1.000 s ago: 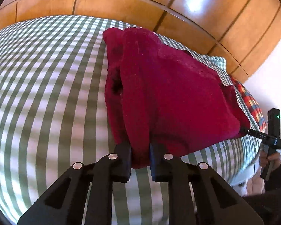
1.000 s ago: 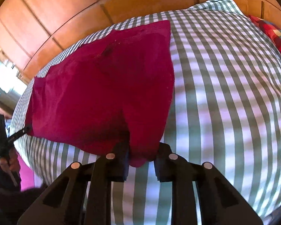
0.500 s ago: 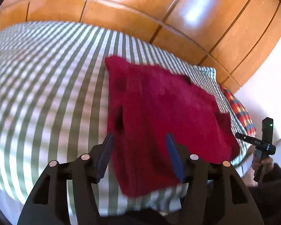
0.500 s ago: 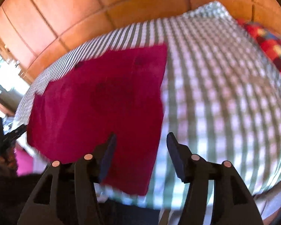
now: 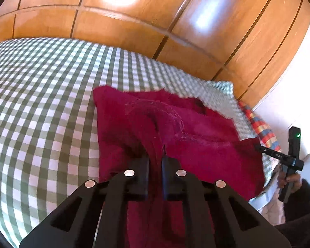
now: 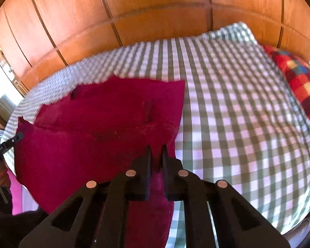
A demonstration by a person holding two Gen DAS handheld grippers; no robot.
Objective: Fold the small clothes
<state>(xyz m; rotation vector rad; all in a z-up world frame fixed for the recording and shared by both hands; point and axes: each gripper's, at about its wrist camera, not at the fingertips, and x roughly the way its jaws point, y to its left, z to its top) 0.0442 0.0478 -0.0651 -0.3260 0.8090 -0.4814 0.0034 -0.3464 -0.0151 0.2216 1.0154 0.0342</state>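
Observation:
A dark red garment (image 5: 196, 136) lies on the green-and-white checked bed cover (image 5: 41, 103). My left gripper (image 5: 155, 161) is shut on its near left edge and lifts a fold of cloth. In the right wrist view the same red garment (image 6: 97, 128) shows, and my right gripper (image 6: 156, 150) is shut on its near right edge. The near part of the garment is raised over the flat far part. The other gripper shows at the right edge of the left wrist view (image 5: 279, 157) and at the left edge of the right wrist view (image 6: 10, 142).
A wooden panelled wall (image 5: 155, 20) runs behind the bed. A red multicoloured checked pillow (image 6: 299, 82) lies at the bed's right end, also showing in the left wrist view (image 5: 260, 128). A pink cloth (image 6: 16, 194) hangs below the bed's near edge.
Both grippers let go of the garment, opened and drew back half a second ago. Now both have closed again on its near edge and lift it.

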